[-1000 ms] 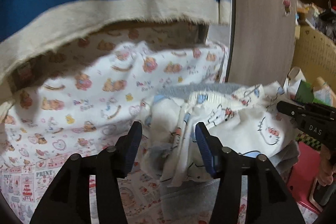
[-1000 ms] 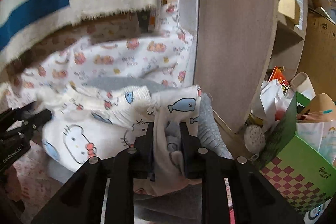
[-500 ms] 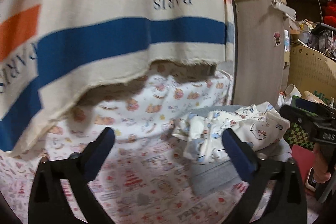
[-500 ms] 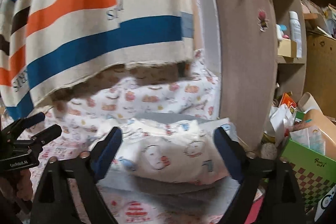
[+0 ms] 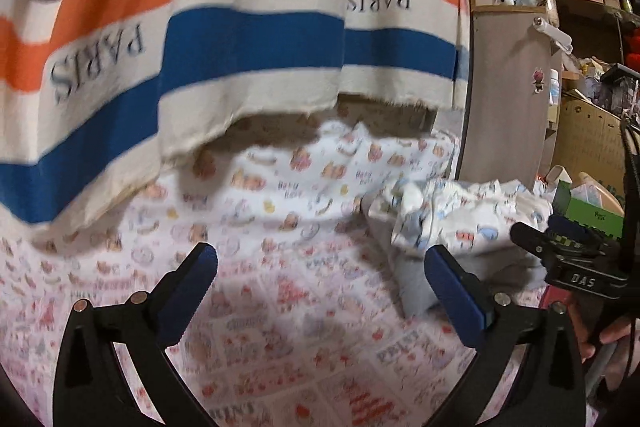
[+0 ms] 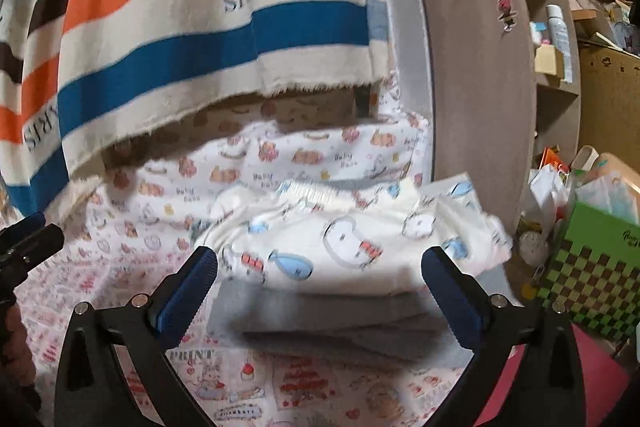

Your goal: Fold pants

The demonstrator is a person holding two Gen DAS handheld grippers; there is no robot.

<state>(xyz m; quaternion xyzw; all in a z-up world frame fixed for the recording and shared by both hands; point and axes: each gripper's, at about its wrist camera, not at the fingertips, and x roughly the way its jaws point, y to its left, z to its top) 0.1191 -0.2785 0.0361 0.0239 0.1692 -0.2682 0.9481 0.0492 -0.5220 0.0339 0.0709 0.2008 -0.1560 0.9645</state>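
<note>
Both grippers apart and empty, the folded pants lying ahead on the pile.

My left gripper [image 5: 320, 287] and right gripper [image 6: 320, 287] have just been opening, with nothing between their jaws; I judge that is so the cloth keeps its fold. The white printed pants [image 6: 352, 243] rest on a grey folded cloth [image 6: 320, 311], itself on the patterned sheet [image 5: 280, 347], under the hanging striped towel [image 5: 248, 39], beside the wooden cabinet [image 6: 480, 87].

The left hand-held gripper [image 5: 320, 263] and the right hand-held gripper [image 6: 319, 265] both stand spread wide, nothing between the blue pads [image 5: 454, 293], pointing slightly downward.
</note>
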